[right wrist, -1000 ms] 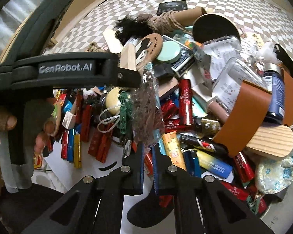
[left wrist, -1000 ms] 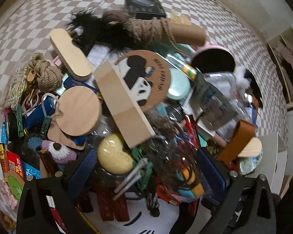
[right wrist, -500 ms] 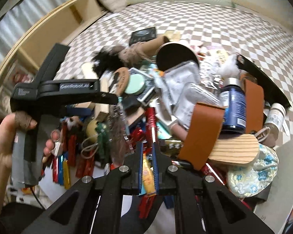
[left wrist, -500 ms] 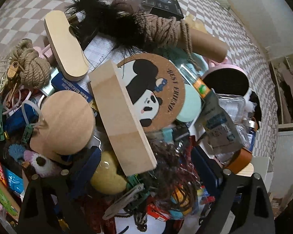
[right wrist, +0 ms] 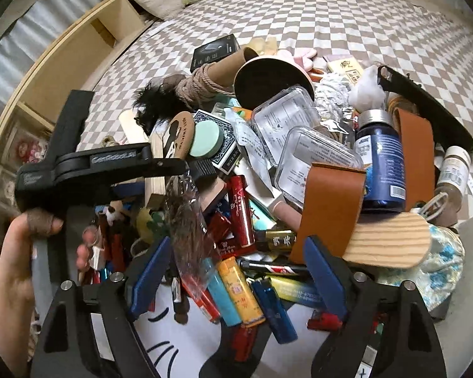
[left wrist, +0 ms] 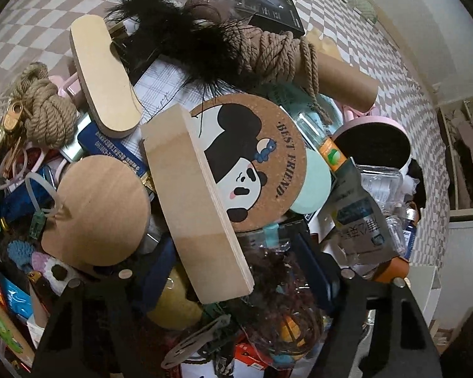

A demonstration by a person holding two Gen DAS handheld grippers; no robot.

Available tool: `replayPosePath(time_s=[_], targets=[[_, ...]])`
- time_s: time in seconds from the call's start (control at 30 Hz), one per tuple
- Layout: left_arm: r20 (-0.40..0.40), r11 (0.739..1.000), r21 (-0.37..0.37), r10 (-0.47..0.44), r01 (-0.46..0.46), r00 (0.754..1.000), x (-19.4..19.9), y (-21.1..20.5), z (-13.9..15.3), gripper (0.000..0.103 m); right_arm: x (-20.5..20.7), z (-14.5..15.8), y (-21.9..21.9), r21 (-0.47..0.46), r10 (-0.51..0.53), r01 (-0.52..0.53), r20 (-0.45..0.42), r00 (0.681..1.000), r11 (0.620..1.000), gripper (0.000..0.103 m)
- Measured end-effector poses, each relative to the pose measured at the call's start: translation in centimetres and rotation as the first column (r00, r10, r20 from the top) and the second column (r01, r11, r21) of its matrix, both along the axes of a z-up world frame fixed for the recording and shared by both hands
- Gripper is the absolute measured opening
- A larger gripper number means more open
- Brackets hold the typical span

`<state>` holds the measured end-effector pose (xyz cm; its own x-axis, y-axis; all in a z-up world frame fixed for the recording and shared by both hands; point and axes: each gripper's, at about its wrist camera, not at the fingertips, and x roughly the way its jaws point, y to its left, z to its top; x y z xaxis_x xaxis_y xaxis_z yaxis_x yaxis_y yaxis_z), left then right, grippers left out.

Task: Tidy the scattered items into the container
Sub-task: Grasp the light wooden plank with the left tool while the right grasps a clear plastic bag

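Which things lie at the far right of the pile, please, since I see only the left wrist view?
Observer: A dark blue bottle with a silver cap stands there, beside a tan leather strap.
Operator: Thank you. How does the right hand-held gripper stand at the moment?
Observer: The right hand-held gripper hangs over loose lighters. Its jaws are opening, and nothing is pinched between them.

pale smooth wood block [left wrist: 195,201] at centre; matt cork coaster [left wrist: 258,160] at two o'clock; rough twisted rope [left wrist: 277,53], fluffy black feathers [left wrist: 186,44] at twelve.
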<state>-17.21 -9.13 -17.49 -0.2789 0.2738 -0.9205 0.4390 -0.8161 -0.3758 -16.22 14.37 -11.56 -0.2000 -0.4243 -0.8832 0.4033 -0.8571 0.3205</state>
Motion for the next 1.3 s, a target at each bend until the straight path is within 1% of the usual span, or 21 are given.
replayPosePath(time_s=[0.03, 0.1, 0.13, 0.2, 0.3, 0.37, 0.43, 0.53, 0.57, 0.6, 0.63, 0.67, 0.7, 0.77, 0.87, 0.9, 0.93, 0.97, 1.0, 1.13, 1.3], targets=[[-0.008, 1.000, 0.008, 0.006, -0.006, 1.000, 0.1, -0.1, 0.1, 0.073, -0.1, -0.2, -0.3, 0.000, 0.004, -0.004, 0.007, 1.000, 1.000, 0.072], [-0.022, 0.999, 0.029, 0.024, -0.024, 0.999, 0.4, -0.4, 0.2, 0.073, -0.4, -0.8, -1.0, -0.001, 0.016, -0.016, 0.020, 1.000, 1.000, 0.069], [-0.027, 0.999, 0.041, 0.033, -0.032, 0.999, 0.5, -0.5, 0.3, 0.073, -0.5, -1.0, -1.3, 0.001, 0.026, -0.026, 0.024, 0.999, 1.000, 0.064], [-0.034, 0.996, 0.066, 0.056, -0.054, 0.998, 0.7, -0.9, 0.2, 0.073, -0.6, -1.4, -2.1, -0.001, 0.049, -0.049, 0.033, 0.998, 0.999, 0.059], [-0.042, 0.992, 0.094, 0.086, -0.082, 0.995, 0.9, -1.4, 0.2, 0.073, -0.5, -2.1, -3.5, -0.001, 0.094, -0.094, 0.044, 0.995, 0.996, 0.057], [-0.045, 0.991, 0.096, 0.095, -0.090, 0.994, 0.8, -1.6, 0.3, 0.073, -0.4, -2.7, -4.3, 0.001, 0.120, -0.121, 0.057, 0.991, 0.993, 0.054], [-0.048, 0.990, 0.096, 0.105, -0.100, 0.993, 0.8, -1.7, 0.3, 0.073, -0.3, -3.2, -4.9, -0.004, 0.140, -0.140, 0.078, 0.987, 0.990, 0.044], [-0.043, 0.989, 0.090, 0.119, -0.115, 0.992, 0.7, -2.1, 0.2, 0.073, -0.2, -4.0, -5.7, 0.000, 0.166, -0.167, 0.099, 0.981, 0.986, 0.041], [-0.040, 0.989, 0.086, 0.122, -0.118, 0.992, 0.7, -2.2, 0.1, 0.072, -0.1, -4.2, -5.9, 0.001, 0.173, -0.174, 0.103, 0.980, 0.985, 0.040], [-0.038, 0.989, 0.084, 0.123, -0.119, 0.992, 0.6, -2.3, 0.1, 0.065, 0.0, -4.3, -6.1, 0.000, 0.177, -0.178, 0.107, 0.978, 0.984, 0.035], [-0.037, 0.989, 0.084, 0.124, -0.120, 0.992, 0.5, -2.4, 0.0, 0.062, 0.0, -4.5, -6.2, -0.003, 0.180, -0.181, 0.111, 0.977, 0.983, 0.031], [-0.036, 0.989, 0.084, 0.124, -0.121, 0.992, 0.5, -2.5, -0.1, 0.060, 0.2, -4.6, -6.4, -0.006, 0.186, -0.186, 0.114, 0.976, 0.982, 0.029], [-0.035, 0.989, 0.084, 0.125, -0.122, 0.992, 0.5, -2.6, -0.1, 0.060, 0.5, -4.6, -6.7, -0.009, 0.198, -0.198, 0.115, 0.974, 0.980, 0.026], [-0.031, 0.989, 0.082, 0.126, -0.123, 0.992, 0.3, -2.5, -0.3, 0.060, 1.0, -4.5, -7.2, -0.012, 0.225, -0.226, 0.111, 0.968, 0.974, 0.023], [-0.023, 0.990, 0.073, 0.119, -0.117, 0.993, 0.2, -2.4, -0.4, 0.059, 1.6, -4.4, -7.8, -0.010, 0.250, -0.251, 0.108, 0.962, 0.968, 0.014], [-0.018, 0.991, 0.074, 0.114, -0.112, 0.993, 0.2, -2.4, -0.4, 0.051, 1.8, -4.2, -7.9, -0.007, 0.254, -0.255, 0.106, 0.961, 0.967, 0.011], [-0.012, 0.992, 0.068, 0.106, -0.105, 0.994, 0.3, -2.4, -0.5, 0.048, 1.9, -4.1, -7.9, -0.003, 0.256, -0.257, 0.104, 0.961, 0.966, 0.010], [-0.009, 0.993, 0.062, 0.098, -0.097, 0.995, 0.4, -2.4, -0.5, 0.042, 2.1, -3.9, -7.9, 0.002, 0.259, -0.261, 0.100, 0.961, 0.965, 0.009], [-0.006, 0.995, 0.056, 0.089, -0.088, 0.996, 0.5, -2.5, -0.5, 0.039, 2.3, -3.7, -7.7, 0.005, 0.261, -0.263, 0.096, 0.961, 0.965, 0.009], [-0.006, 0.996, 0.056, 0.076, -0.076, 0.997, 1.0, -3.1, -0.3, 0.038, 2.6, -3.0, -6.5, -0.002, 0.247, -0.248, 0.090, 0.965, 0.969, 0.008], [0.002, 0.998, 0.031, 0.055, -0.055, 0.998, 1.6, -3.4, -0.2, 0.035, 2.3, -2.0, -4.0, -0.024, 0.186, -0.185, 0.086, 0.979, 0.982, 0.008]])
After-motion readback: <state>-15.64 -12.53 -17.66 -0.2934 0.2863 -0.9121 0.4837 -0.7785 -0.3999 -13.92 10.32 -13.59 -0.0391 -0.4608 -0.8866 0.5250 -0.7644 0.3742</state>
